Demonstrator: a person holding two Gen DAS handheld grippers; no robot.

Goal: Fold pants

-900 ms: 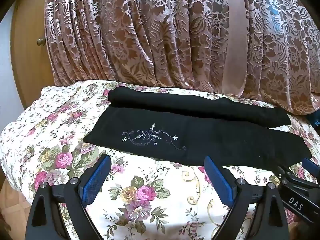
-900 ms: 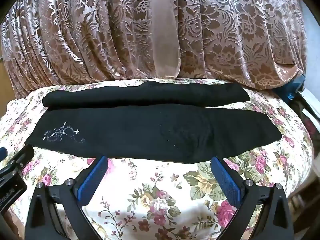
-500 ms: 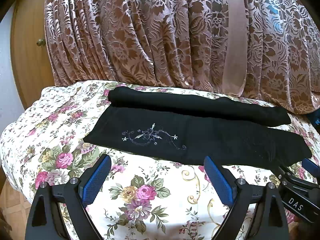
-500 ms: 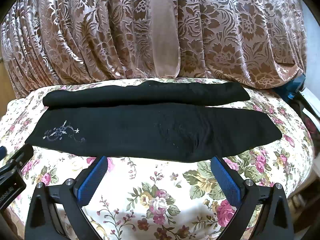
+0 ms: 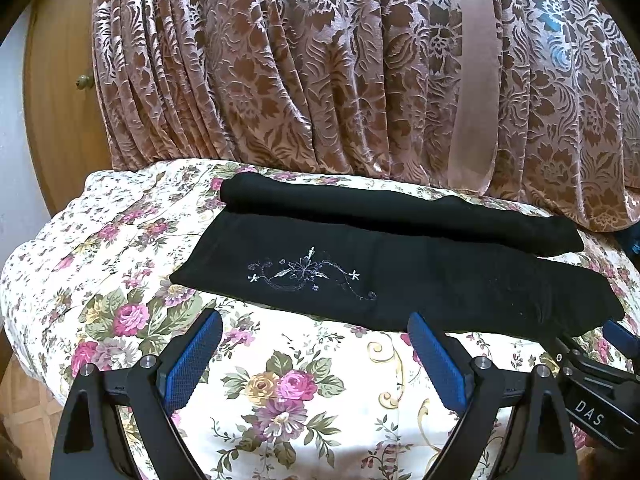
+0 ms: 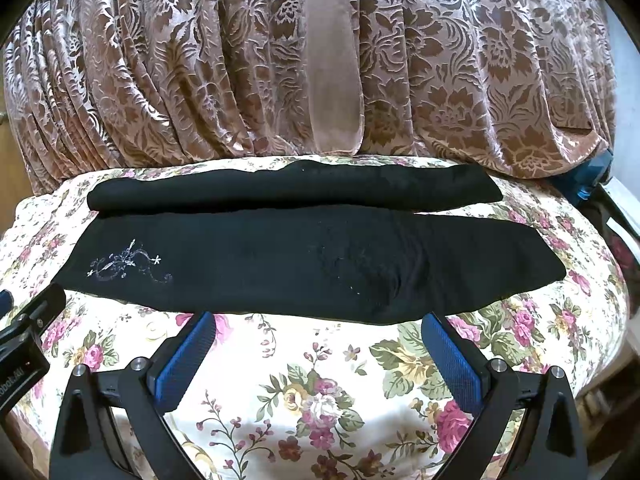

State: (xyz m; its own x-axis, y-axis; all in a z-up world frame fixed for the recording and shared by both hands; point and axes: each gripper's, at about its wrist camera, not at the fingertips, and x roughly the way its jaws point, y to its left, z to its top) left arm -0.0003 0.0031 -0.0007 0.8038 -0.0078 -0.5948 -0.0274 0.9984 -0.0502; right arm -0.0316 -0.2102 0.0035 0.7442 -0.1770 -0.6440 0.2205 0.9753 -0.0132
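Black pants (image 5: 400, 276) lie flat across the flowered bedspread (image 5: 288, 392), the two legs side by side, running left to right. The near leg carries silver embroidery (image 5: 308, 274) at its left end. They also show in the right wrist view (image 6: 304, 256). My left gripper (image 5: 316, 354) is open and empty, just short of the near edge of the pants. My right gripper (image 6: 320, 354) is open and empty, also just short of the near edge, further right. The right gripper's body (image 5: 600, 392) shows at the left view's right edge.
A brown patterned curtain (image 5: 320, 72) hangs right behind the bed. A wooden door with a knob (image 5: 83, 81) stands at the far left. A blue object (image 6: 588, 180) lies at the bed's far right corner. The bed edge drops off at left and right.
Both grippers have pulled back and risen very slightly; the pants look a touch further away. The pants have not moved.
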